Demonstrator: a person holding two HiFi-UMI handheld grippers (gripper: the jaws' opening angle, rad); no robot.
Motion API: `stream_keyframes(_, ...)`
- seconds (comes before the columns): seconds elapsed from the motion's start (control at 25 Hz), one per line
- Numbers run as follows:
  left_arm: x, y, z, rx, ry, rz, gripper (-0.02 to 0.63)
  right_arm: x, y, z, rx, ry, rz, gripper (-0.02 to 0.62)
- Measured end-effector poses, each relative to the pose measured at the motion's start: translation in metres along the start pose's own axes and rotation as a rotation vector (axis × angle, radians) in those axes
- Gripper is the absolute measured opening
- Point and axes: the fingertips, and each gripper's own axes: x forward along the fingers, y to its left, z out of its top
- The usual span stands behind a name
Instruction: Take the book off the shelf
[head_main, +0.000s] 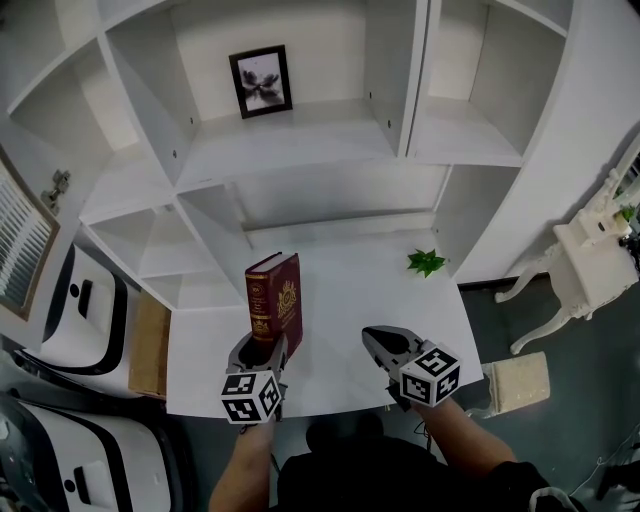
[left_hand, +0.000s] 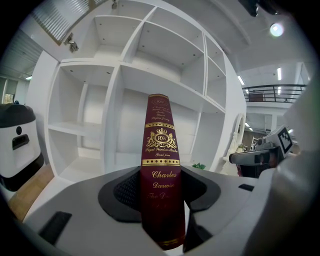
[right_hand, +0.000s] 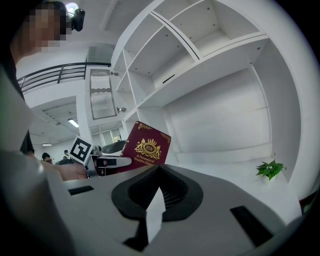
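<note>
A dark red book (head_main: 277, 300) with gold lettering stands upright on the white desk (head_main: 350, 300) in front of the shelf unit. My left gripper (head_main: 262, 350) is shut on the lower part of its spine. In the left gripper view the book (left_hand: 161, 165) fills the space between the jaws of the left gripper (left_hand: 162, 200). My right gripper (head_main: 375, 337) hovers over the desk to the right of the book, apart from it, with its jaws together and nothing in them. The right gripper view shows the book's cover (right_hand: 147, 148) and the left gripper (right_hand: 107, 161) beside it.
The white shelf unit (head_main: 300, 150) holds a framed picture (head_main: 261, 81) on an upper shelf. A small green plant (head_main: 426, 262) sits at the desk's back right. White machines (head_main: 80, 310) stand at left, an ornate white side table (head_main: 590, 260) and a cushion (head_main: 517, 382) at right.
</note>
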Motion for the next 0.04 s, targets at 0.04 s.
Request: stream_keyframes(0.04,-0.0004,-0.0002,-0.0007,-0.003,0.001,0.0,0.216,-0.0003,0.0,0.0001,0.001,-0.001,0.0,0.012)
